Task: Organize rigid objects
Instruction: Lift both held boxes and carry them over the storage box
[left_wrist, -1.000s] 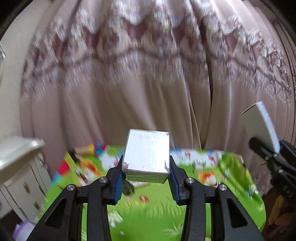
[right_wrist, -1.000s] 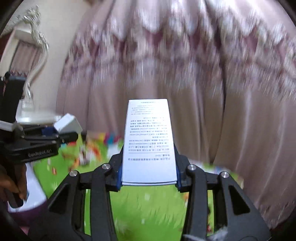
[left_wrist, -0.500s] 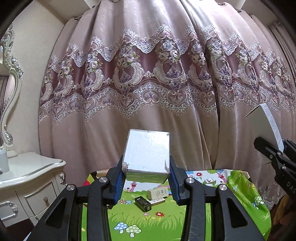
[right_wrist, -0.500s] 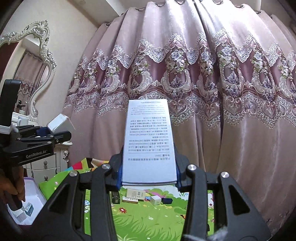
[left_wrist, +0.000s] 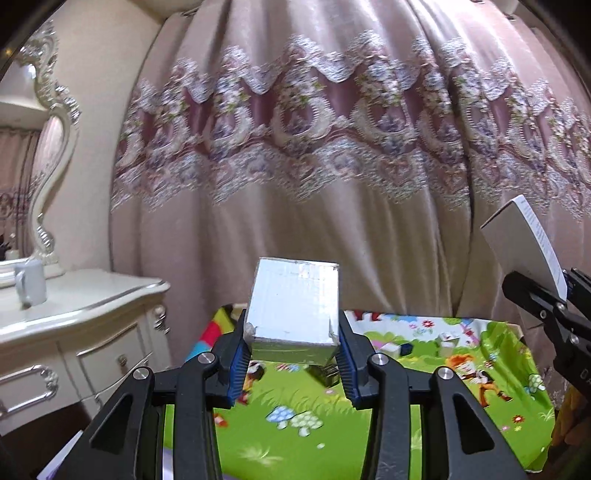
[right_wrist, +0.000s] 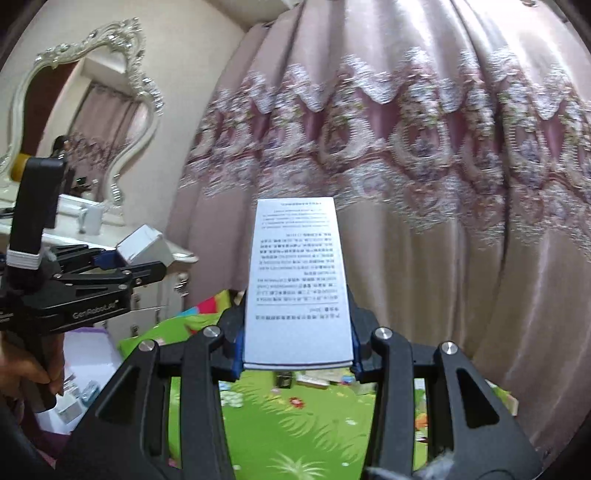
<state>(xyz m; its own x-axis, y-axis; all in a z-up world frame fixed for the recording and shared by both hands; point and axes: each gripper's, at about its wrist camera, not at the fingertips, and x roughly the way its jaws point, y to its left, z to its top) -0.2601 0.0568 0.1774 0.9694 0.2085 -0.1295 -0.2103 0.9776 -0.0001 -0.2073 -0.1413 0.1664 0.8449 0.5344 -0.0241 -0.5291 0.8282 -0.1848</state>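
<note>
So, 2 grippers, 2 boxes held, 1 in each. Left gripper (left_wrist: 293, 363) is clamped on a silver box (left_wrist: 295, 306), w/ its blue pads (left_wrist: 236, 363) pressed on both sides. Right gripper (right_wrist: 297, 349) is clamped on a tall white box (right_wrist: 297, 280), pads tight on its bottom end.

Silver box is short and chunky, shiny grey, w/ a bit torn at the front corners. It sits about level in the claw, up in the air above the green mat (left_wrist: 332, 435). Its long side runs away from the camera, toward the pink curtain (left_wrist: 332, 147).

Tall white box is long and thin. Its long side goes away from the claw, far end up toward the curtain. Its top face has many rows of small black print, upside down from this side. It's also up in the air, over the mat.

From the left cam, the white box shows at the right edge, tilted, w/ a grey side. From the right cam, the silver box shows at the left, and a hand (right_wrist: 26, 373) holds that gripper's handle.

On the mat, a few small boxes (left_wrist: 399, 349) lie near the far edge; count is too blurry. 1 white mug (left_wrist: 31, 282) stands on 1 cream dresser (left_wrist: 74, 317) at left, by 1 mirror (right_wrist: 74, 110).
</note>
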